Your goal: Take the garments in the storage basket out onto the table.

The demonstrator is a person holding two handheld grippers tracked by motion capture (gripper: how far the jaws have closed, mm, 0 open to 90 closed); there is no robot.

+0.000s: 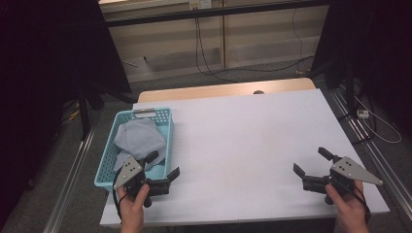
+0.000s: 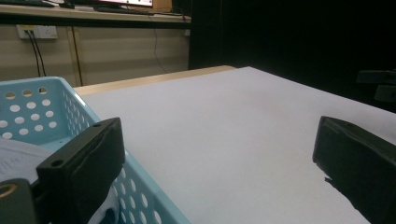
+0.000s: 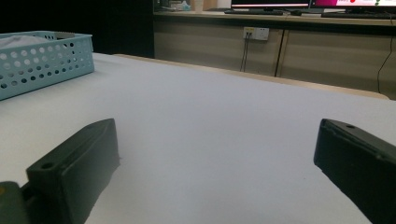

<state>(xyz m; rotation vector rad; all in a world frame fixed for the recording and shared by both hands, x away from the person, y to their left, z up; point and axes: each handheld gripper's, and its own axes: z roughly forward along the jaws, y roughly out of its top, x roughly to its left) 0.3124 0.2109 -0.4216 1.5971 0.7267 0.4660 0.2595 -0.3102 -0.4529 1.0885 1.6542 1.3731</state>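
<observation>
A light blue perforated basket (image 1: 167, 121) stands at the table's left edge with a grey cloth (image 1: 138, 138) bunched inside it. My left gripper (image 1: 163, 165) is open at the basket's near right corner, one jaw over the basket wall (image 2: 70, 116) and the other over the bare tabletop. Nothing lies between its jaws. At the table's front right, my right gripper (image 1: 312, 161) is open just above the white surface, with nothing between its fingers. The basket (image 3: 44, 60) stands far off to the left in the right gripper view.
The white tabletop (image 1: 243, 131) has a wooden strip (image 1: 223, 91) along its far edge. Cables (image 1: 204, 53) hang down the wall behind, and metal rails (image 1: 73, 170) run along the floor on both sides. Dark stands flank the table.
</observation>
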